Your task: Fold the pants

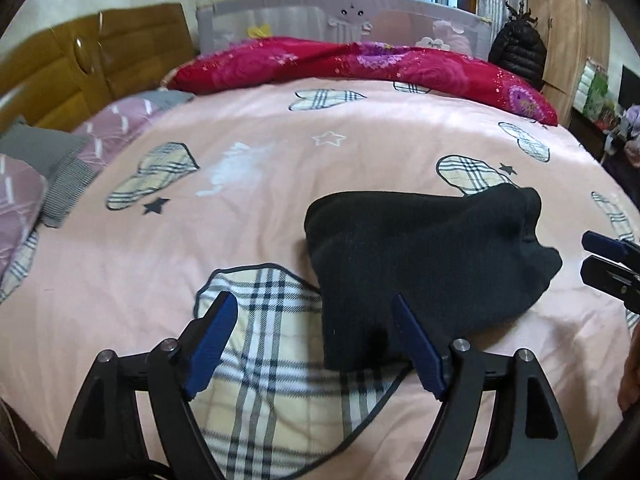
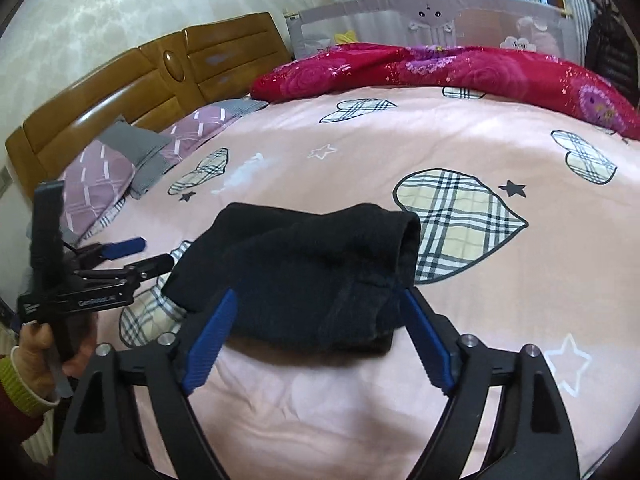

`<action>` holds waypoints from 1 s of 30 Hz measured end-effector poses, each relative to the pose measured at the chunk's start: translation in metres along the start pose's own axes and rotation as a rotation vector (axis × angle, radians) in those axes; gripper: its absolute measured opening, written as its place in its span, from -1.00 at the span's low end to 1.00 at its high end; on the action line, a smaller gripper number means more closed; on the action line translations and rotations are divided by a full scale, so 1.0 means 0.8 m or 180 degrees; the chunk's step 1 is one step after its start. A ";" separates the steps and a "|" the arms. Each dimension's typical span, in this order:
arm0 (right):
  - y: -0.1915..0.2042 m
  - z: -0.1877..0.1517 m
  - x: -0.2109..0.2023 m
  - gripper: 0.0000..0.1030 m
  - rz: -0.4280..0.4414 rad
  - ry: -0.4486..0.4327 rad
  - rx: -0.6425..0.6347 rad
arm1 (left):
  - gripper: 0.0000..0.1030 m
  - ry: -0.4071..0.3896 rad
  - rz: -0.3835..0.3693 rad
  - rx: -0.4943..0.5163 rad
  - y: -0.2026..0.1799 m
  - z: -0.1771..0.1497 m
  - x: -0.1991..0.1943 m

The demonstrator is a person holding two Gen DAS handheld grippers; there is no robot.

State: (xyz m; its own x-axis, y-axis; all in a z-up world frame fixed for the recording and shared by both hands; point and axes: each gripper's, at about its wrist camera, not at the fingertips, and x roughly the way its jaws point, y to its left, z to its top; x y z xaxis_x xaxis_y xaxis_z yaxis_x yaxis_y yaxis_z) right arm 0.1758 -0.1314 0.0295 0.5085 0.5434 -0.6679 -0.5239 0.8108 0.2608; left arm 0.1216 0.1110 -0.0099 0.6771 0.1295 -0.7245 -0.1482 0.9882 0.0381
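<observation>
Lying folded on the pink heart-print bed cover (image 1: pixel 360 152), the black knit pants (image 1: pixel 424 264) stretch crosswise between both grippers; left gripper (image 1: pixel 316 346) spread empty at their left end; right gripper (image 2: pixel 320 340) spread empty, nearer.

A pink bedspread (image 1: pixel 360 148) carries folded black pants (image 1: pixel 420 264), a red quilt (image 1: pixel 360 64) and pillows (image 2: pixel 100 176).

Left gripper (image 2: pixel 128 252) body reads "CanRobot.AI" (small, somewhat blurred).

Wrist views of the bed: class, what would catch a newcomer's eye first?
A bundle of black pants lies on the pink bedspread, partly over a plaid heart. Both the left gripper and the right gripper have open jaws, gripping nothing. A red floral quilt runs along the far side.
</observation>
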 end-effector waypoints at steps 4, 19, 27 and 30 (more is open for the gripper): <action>0.006 -0.014 -0.002 0.85 -0.0050 0.0001 -0.0010 | 0.62 -0.0080 0.0140 0.0066 -0.013 -0.012 -0.010; 0.031 -0.045 0.015 0.94 -0.0255 0.0121 -0.0187 | 0.66 -0.0063 0.0274 0.0010 -0.027 -0.037 -0.005; 0.037 -0.051 0.022 0.95 -0.0253 0.0154 -0.0213 | 0.67 -0.0031 0.0257 -0.0044 -0.029 -0.041 0.005; 0.037 -0.051 0.023 0.95 -0.0251 0.0143 -0.0200 | 0.67 -0.0043 0.0258 -0.0063 -0.029 -0.043 0.007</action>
State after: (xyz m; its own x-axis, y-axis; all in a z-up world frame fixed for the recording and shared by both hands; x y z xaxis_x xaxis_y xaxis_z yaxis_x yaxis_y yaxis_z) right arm 0.1422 -0.1062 -0.0036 0.5193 0.4671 -0.7156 -0.5262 0.8346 0.1629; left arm 0.1043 0.0860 -0.0385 0.6720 0.2101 -0.7101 -0.2169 0.9727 0.0825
